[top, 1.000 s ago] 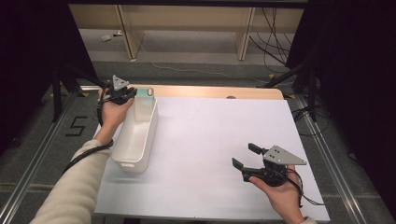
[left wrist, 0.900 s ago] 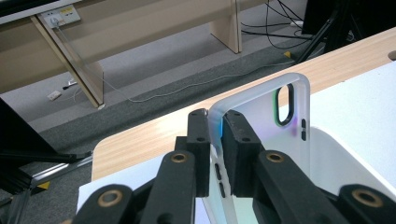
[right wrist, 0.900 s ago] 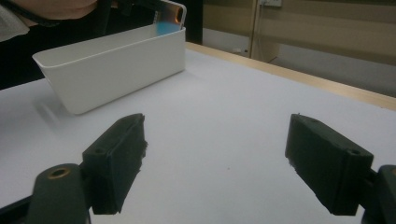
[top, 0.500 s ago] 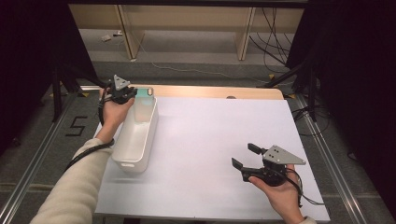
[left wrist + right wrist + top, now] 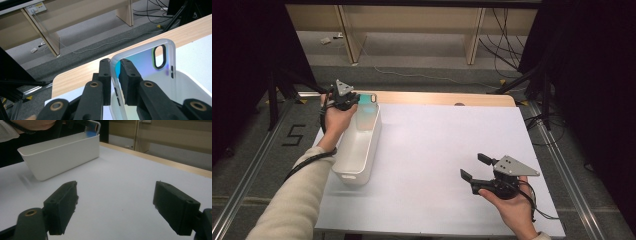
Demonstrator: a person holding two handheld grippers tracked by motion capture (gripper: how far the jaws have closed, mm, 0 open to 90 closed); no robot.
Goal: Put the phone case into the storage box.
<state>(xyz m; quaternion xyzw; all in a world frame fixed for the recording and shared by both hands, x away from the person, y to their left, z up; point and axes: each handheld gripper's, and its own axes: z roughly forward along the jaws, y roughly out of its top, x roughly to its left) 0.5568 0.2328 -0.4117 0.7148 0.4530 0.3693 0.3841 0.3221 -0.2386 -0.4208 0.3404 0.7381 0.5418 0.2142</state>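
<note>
L tongs (image 5: 114,75): clamped on side edge of phone case (image 5: 147,62) | case: over far end of white bin (image 5: 357,145), long axis running away from my jaws, camera cutout far | R tongs (image 5: 474,167): wide, empty, well right of bin | next: likely lower case into bin

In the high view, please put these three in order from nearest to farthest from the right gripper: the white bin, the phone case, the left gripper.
From the right gripper, at the near right of the table:
1. White bin, on the table's left side, nearest.
2. Phone case, over the bin's far end, farther.
3. Left gripper, clamping the case's left edge, slightly farther still; the last two are almost level.
</note>
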